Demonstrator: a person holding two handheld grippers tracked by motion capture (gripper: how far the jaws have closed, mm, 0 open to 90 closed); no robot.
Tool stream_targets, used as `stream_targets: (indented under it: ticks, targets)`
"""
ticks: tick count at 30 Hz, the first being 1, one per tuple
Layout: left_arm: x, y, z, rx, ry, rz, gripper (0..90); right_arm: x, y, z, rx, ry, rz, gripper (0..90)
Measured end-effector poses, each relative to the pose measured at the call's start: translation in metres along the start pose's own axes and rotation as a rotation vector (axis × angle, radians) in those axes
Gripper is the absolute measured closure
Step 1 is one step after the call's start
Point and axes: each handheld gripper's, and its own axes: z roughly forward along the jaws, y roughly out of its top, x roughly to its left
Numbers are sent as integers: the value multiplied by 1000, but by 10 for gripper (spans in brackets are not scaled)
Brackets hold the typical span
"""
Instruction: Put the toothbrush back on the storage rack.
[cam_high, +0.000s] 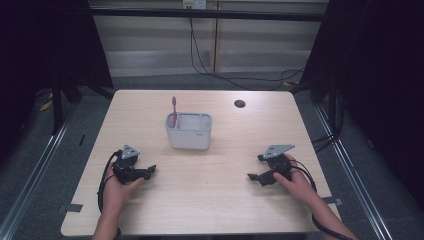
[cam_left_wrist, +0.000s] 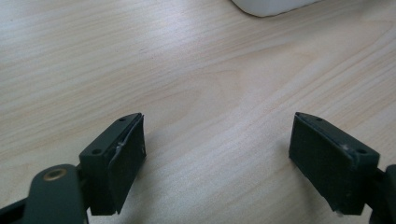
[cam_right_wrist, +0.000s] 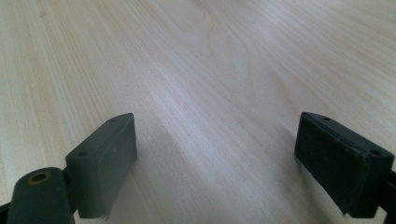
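I've got my left gripper and right gripper both wide open and empty on the table, the toothbrush standing in the holder (looks finished, nothing left).

The middle of the table is left bare between the left gripper at lower left of the high view and the right gripper at lower right, so free passage is offered across the whole lower half of the frame. The centre is blocked by the white holder, from whose left compartment a pink toothbrush rises upright. Bare wood is seen between each gripper's wide-set jaws, and open strips are left either side of the holder.
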Motion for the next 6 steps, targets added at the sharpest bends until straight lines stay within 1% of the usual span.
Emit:
stream_targets:
  ticks: [6]
  targets:
    - [0, 0, 0, 0, -2, 1, 180, 0, 0, 0, 0, 0, 0, 125]
